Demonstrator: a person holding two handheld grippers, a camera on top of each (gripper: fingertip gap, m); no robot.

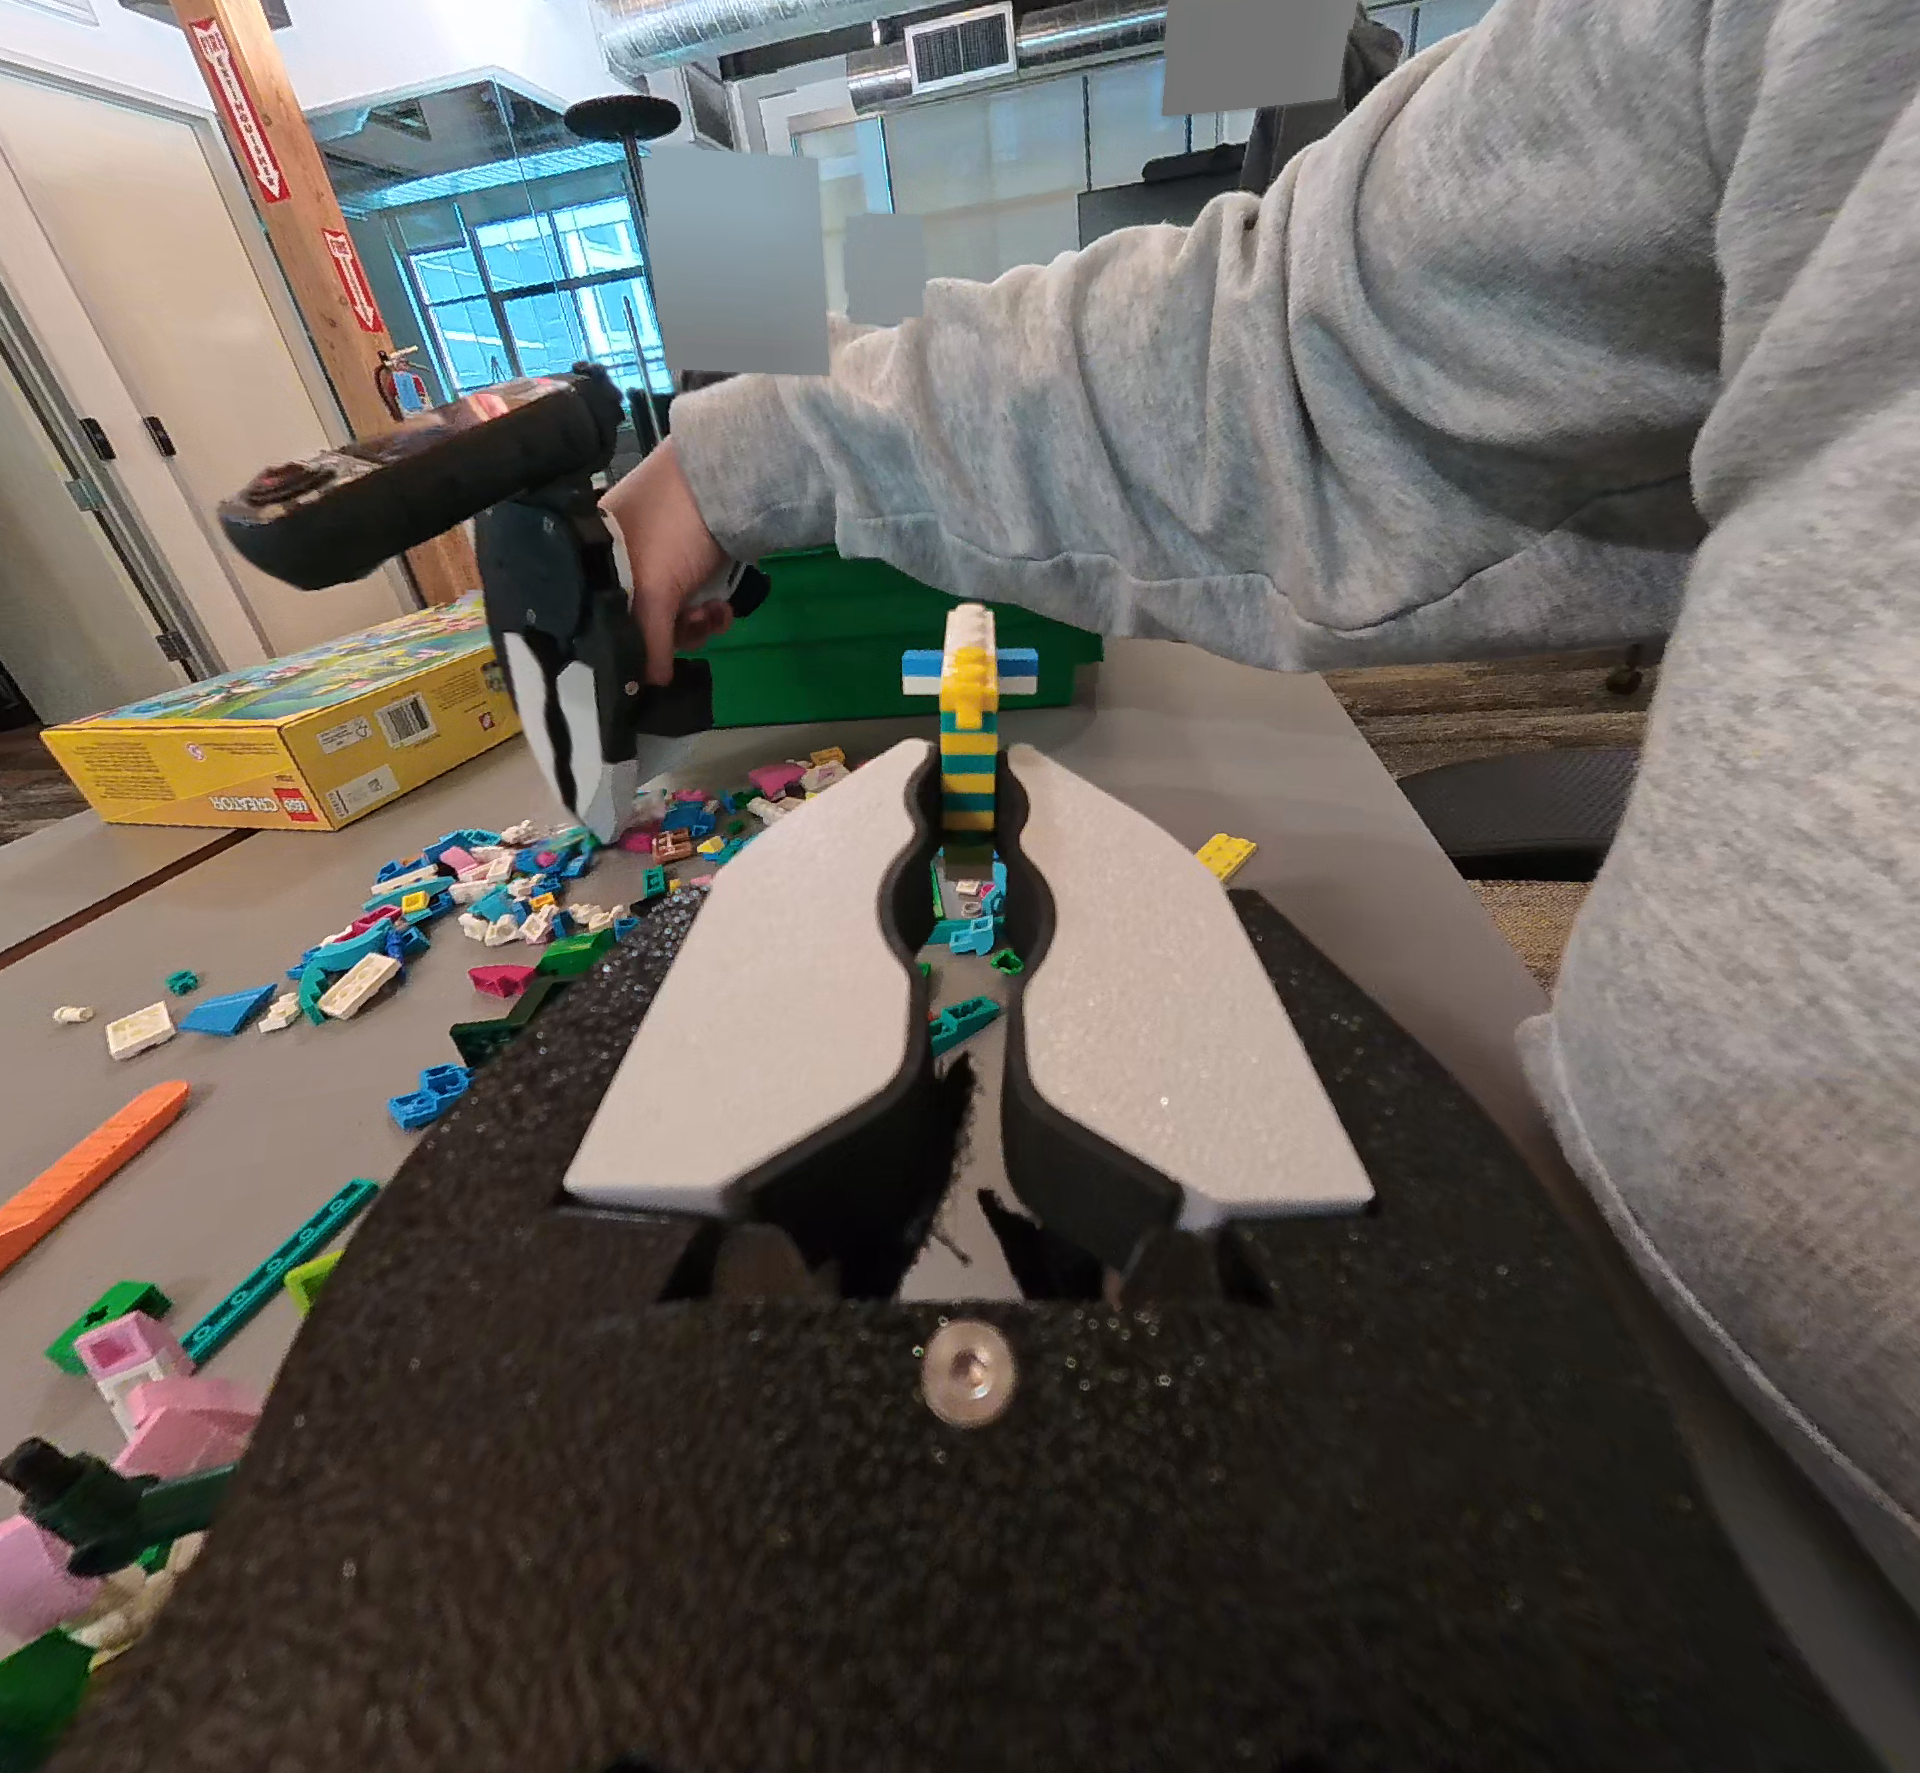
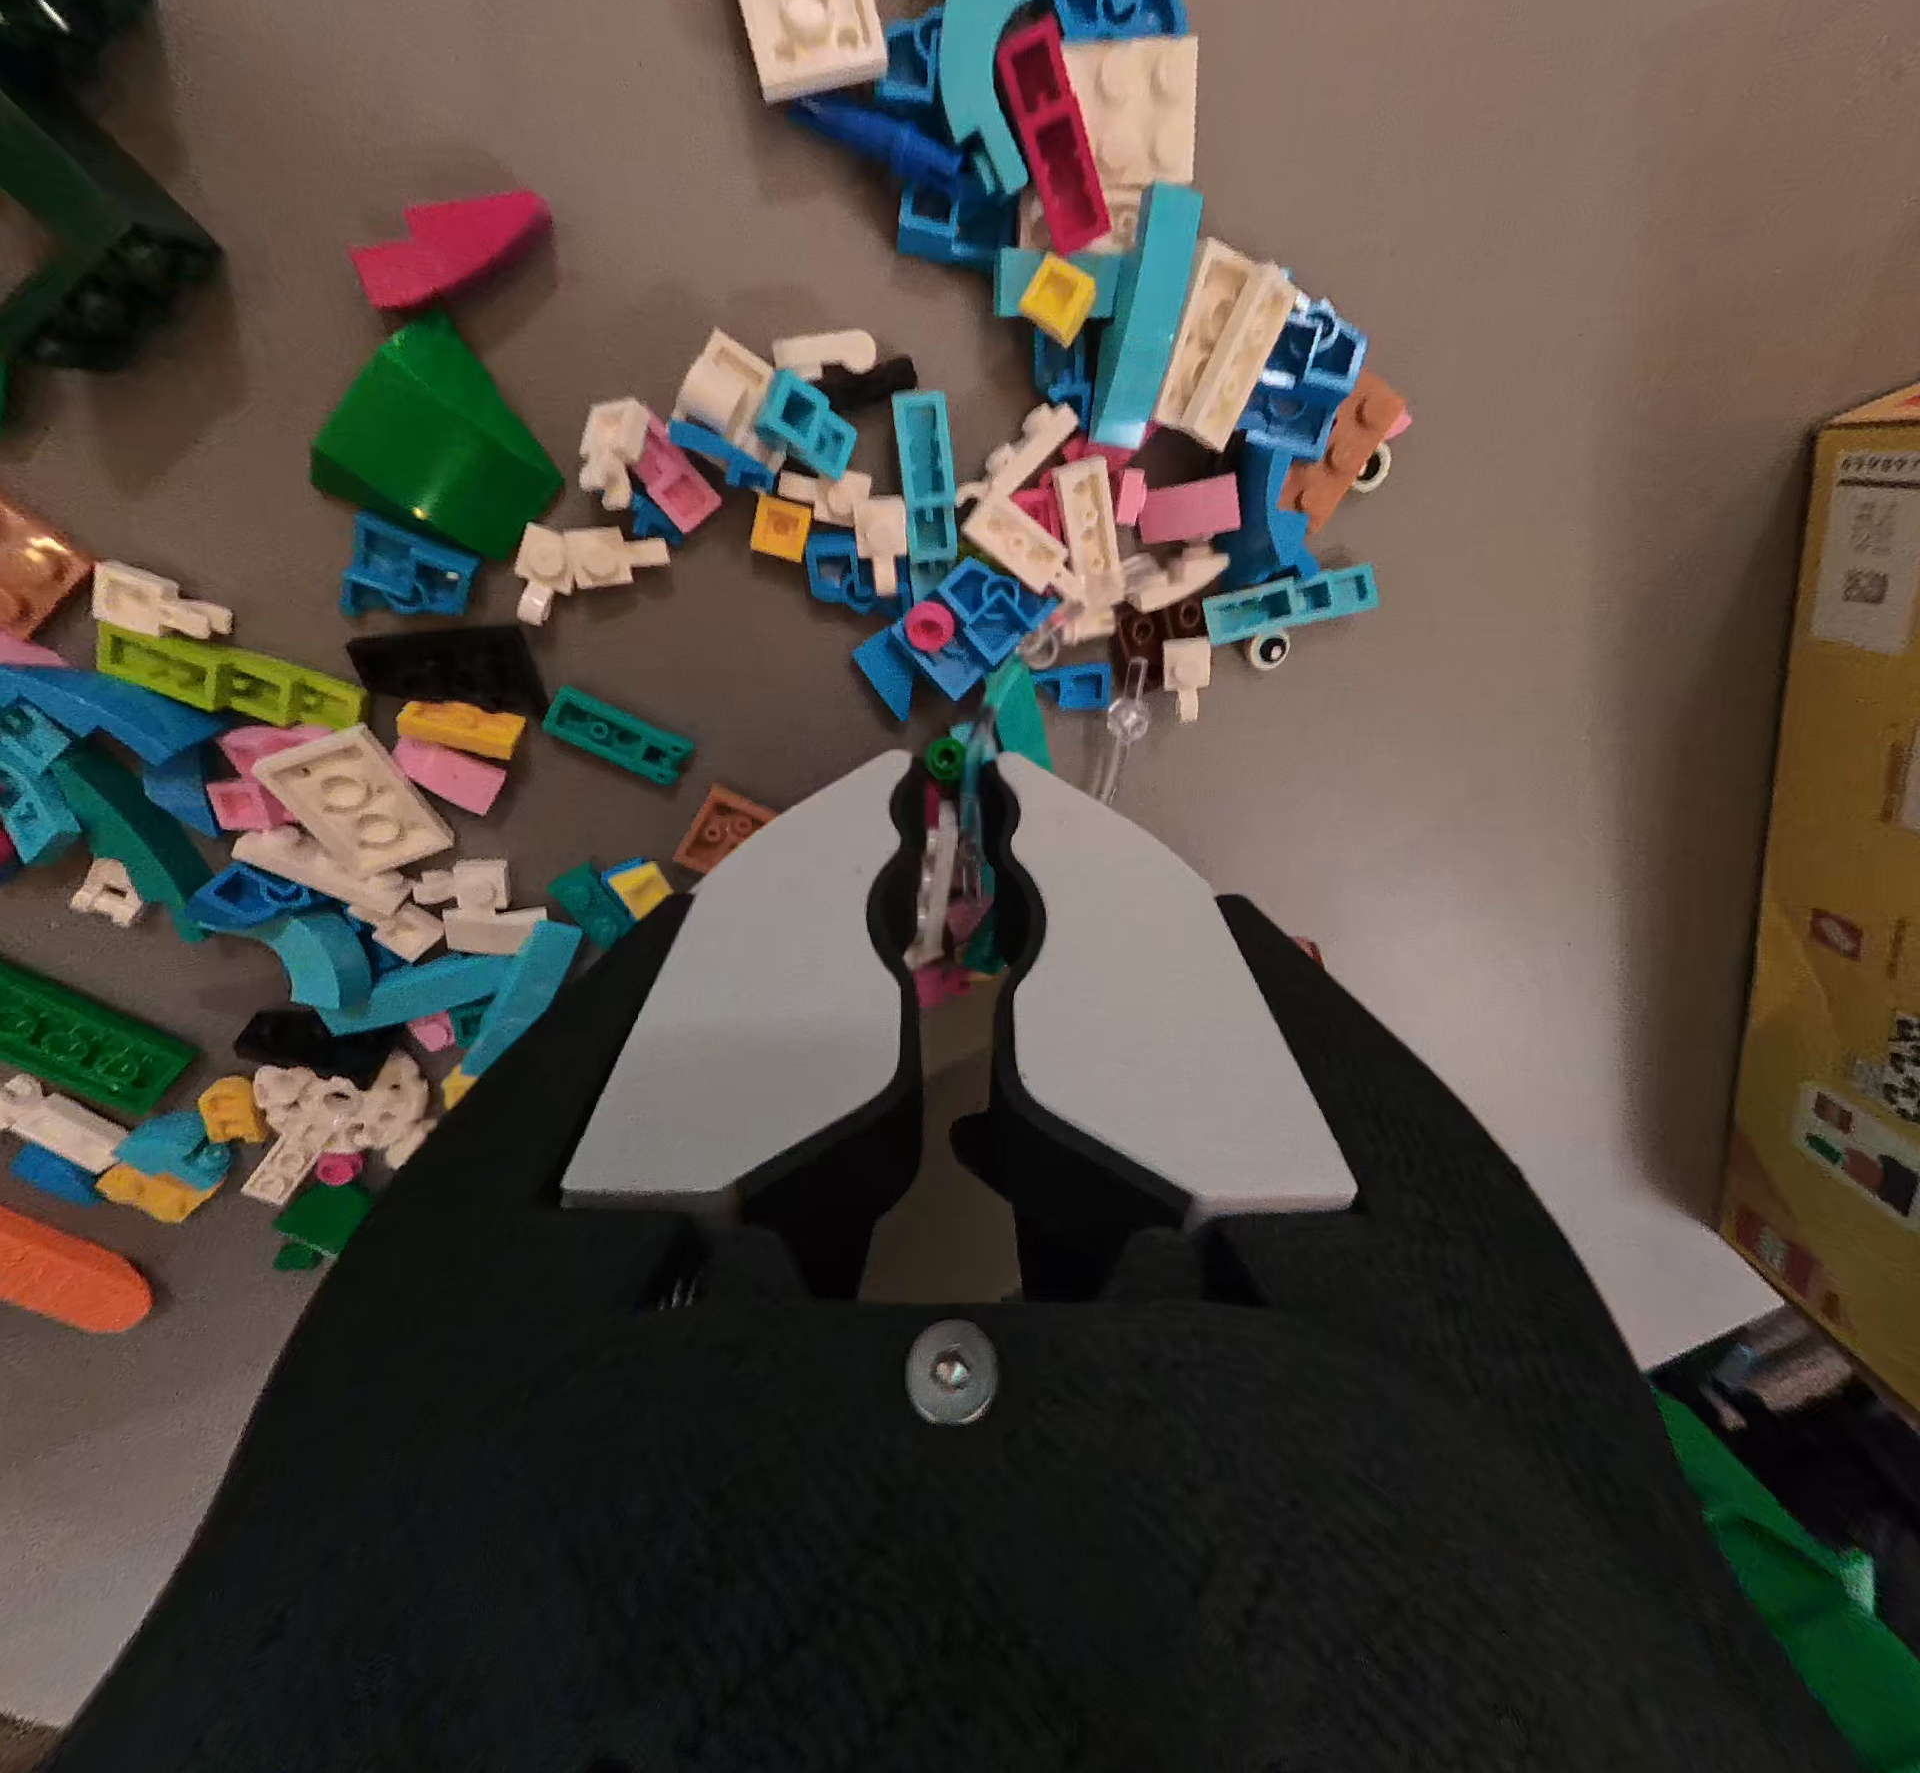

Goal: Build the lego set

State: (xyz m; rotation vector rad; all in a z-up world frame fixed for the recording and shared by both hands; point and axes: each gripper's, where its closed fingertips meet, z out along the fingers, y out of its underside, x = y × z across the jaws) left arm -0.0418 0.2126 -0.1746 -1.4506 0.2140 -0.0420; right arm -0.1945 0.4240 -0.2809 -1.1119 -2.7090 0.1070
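Two claws over a tabletop [image 2: 1455, 165] strewn with toy bricks

The left claw [image 1: 968, 788] is closed on a stacked brick model [image 1: 968, 736] of yellow and teal stripes, topped by a blue-and-white crosspiece and a white piece; both pads press its sides and it stands upright above the tabletop. The right claw [image 2: 956, 778], tipped down into the loose brick pile [image 2: 1039, 476], is nearly closed on a thin transparent blue piece [image 2: 977, 788], with a small green round stud [image 2: 941, 755] just beside its tips. A yellow set box [image 1: 301, 736] and a green bin [image 1: 883, 643] stand beyond the pile. Many bricks lie unattached.
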